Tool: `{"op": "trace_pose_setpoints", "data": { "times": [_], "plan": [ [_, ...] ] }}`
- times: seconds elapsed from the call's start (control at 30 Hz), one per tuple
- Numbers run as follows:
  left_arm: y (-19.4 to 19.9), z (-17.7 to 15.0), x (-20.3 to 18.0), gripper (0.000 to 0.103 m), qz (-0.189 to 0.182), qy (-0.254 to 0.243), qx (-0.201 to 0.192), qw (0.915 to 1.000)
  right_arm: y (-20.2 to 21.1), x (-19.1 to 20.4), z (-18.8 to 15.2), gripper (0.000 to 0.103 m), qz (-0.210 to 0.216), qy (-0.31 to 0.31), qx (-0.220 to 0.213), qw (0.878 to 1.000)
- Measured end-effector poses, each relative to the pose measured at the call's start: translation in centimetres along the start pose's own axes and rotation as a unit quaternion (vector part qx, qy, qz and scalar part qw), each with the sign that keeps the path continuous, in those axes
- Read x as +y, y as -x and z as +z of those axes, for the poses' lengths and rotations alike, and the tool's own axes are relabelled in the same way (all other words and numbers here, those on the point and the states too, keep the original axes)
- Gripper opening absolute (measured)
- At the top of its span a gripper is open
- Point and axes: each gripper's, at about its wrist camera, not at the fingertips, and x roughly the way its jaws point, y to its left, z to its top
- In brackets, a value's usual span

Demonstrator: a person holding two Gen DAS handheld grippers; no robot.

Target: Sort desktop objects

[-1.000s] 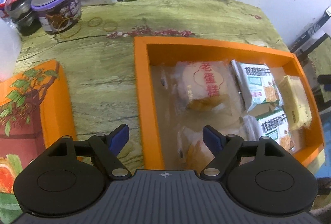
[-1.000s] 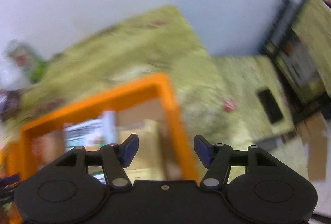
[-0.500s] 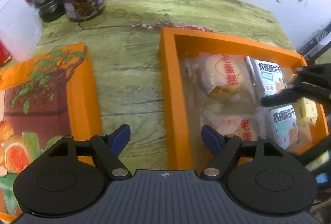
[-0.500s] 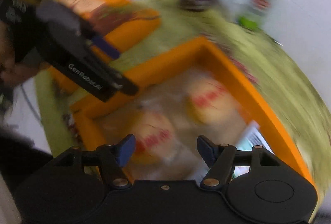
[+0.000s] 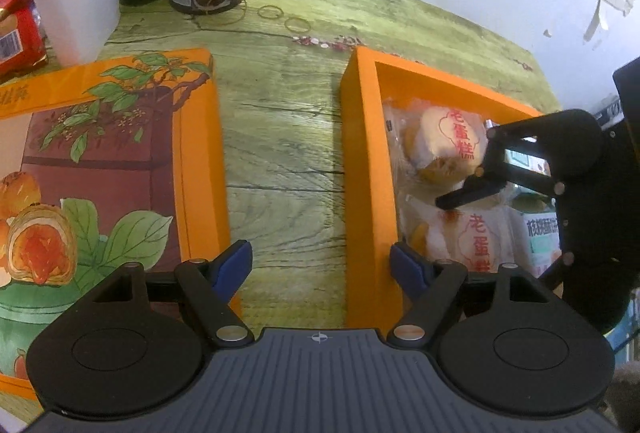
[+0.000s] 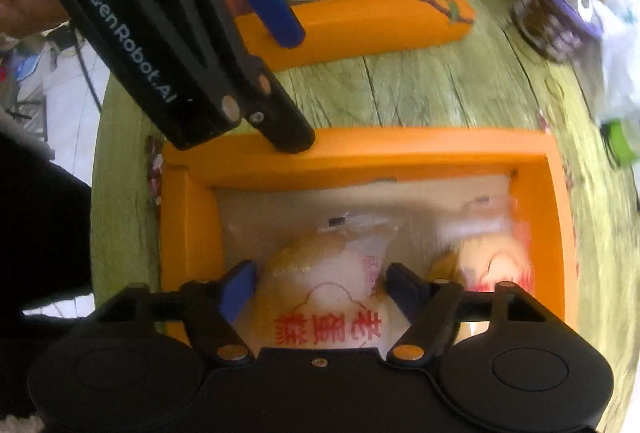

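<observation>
Two wrapped cakes lie side by side inside the orange tray (image 6: 360, 157), and the nearer cake (image 6: 324, 297) sits straight below the right hand-held gripper (image 6: 318, 289) — its jaws have just been opening and now straddle the cake's width without pressing on it. Beyond the tray's near wall the left hand-held gripper (image 5: 320, 265) hangs open and empty over the worktop (image 5: 280, 153), so the right hand is the nearer.

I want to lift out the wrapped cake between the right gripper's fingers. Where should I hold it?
Grip the wrapped cake across its round middle, coming straight down from above. It lies flat in the orange box, whose walls block any sideways approach.
</observation>
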Motion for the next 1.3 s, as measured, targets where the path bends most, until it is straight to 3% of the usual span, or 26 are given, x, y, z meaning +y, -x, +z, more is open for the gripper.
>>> {"op": "trace_pose_setpoints", "data": {
  "times": [0.3,0.63,0.73,0.87,0.97,1.07,1.3],
  "plan": [
    [0.1,0.0,0.2,0.077,-0.005,-0.001,0.002,1.0000,0.0,0.5,0.7,0.067,0.033,0.077,-0.027,0.996],
    [-0.5,1.0,-0.9,0.077,-0.013,-0.020,0.005,0.9997,0.9,0.4,-0.5,0.068,0.034,0.032,-0.032,0.998],
    [-0.5,1.2,-1.1,0.077,-0.014,-0.022,0.005,0.9997,1.8,0.2,-0.9,0.083,0.013,0.022,-0.040,0.999],
    [-0.5,1.5,-1.5,0.077,-0.018,-0.028,0.003,0.9994,4.4,-1.0,-2.0,0.084,-0.007,-0.006,-0.058,0.998],
    [-0.8,1.6,-2.3,0.077,-0.024,-0.038,0.005,0.9990,5.6,-3.3,-2.8,0.084,-0.039,-0.062,-0.078,0.994],
    [-1.3,1.7,-3.6,0.077,-0.029,-0.057,0.008,0.9979,5.0,-5.8,-3.2,0.080,-0.079,-0.107,-0.075,0.988],
    [-2.4,1.6,-6.0,0.077,-0.036,-0.086,0.017,0.9955,1.2,-7.7,-2.5,0.066,-0.072,-0.099,-0.017,0.992]
  ]
}}
